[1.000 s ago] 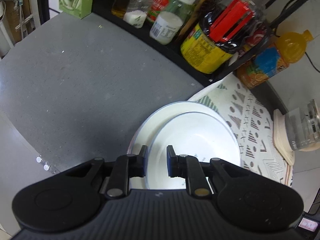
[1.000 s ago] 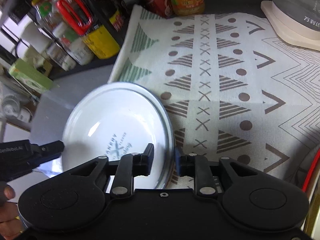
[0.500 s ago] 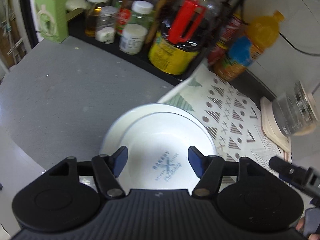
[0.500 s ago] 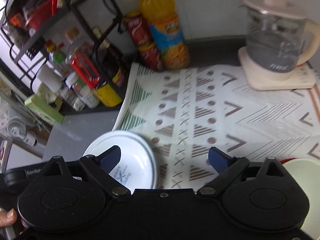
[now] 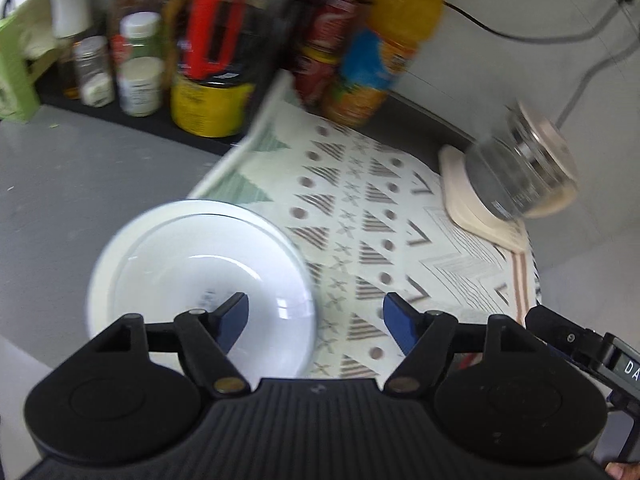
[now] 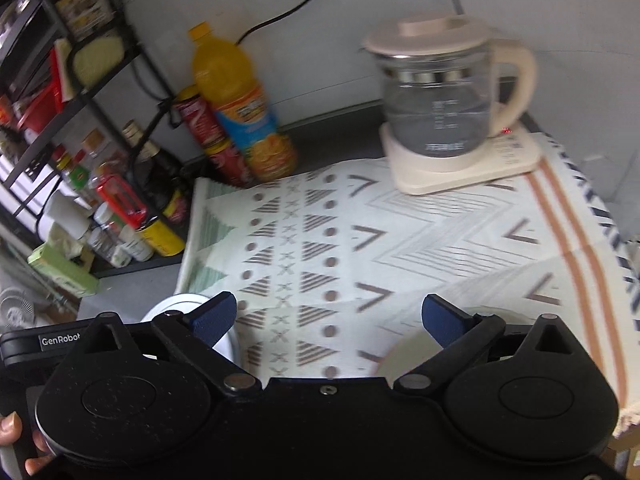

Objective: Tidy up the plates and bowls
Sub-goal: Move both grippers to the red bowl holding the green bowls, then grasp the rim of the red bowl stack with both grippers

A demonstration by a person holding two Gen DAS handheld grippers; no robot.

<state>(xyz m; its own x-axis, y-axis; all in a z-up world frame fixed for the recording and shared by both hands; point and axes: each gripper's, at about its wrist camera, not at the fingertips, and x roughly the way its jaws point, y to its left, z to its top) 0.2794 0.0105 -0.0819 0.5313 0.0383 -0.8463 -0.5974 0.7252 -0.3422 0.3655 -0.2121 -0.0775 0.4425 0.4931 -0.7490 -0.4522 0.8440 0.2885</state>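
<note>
Left gripper [image 5: 315, 312]: black frame, blue-padded fingers, jaws apart and opening wider, nothing between the pads. Right gripper [image 6: 330, 316]: same build, jaws spread very wide and opening, also empty; its body showed at 4 o'clock in the left wrist view.

Task item, left wrist view: a round white glossy plate with a thin dark rim line [image 5: 168, 240], lying flat at 9 o'clock, released and untouched. It appeared to be two nested pieces, an inner one inside a wider outer one; blur prevented certainty. Faint printed lettering sat at its centre, partly hidden behind the left pad. In the right wrist view only a sliver of it showed at 8 o'clock. A cream-coloured round dish [image 6: 404, 354] lay at 4 o'clock there, mostly hidden by the frame.

Surface: speckled grey countertop [image 5: 76, 172]. The plate rested mostly on it, its right edge overlapping a cream woven mat printed with brown triangles, crosses and dots [image 6: 320, 240].

Room: a glass electric kettle with a cream lid and base [image 6: 444, 100] at 1 o'clock on the mat's far corner; an orange-juice bottle [image 6: 236, 100] and red cans at 11 o'clock against a pale wall; a black wire rack of condiment bottles [image 6: 80, 120] at 9 to 10 o'clock. A person's fingers [image 6: 12, 426] showed at 8 o'clock.
</note>
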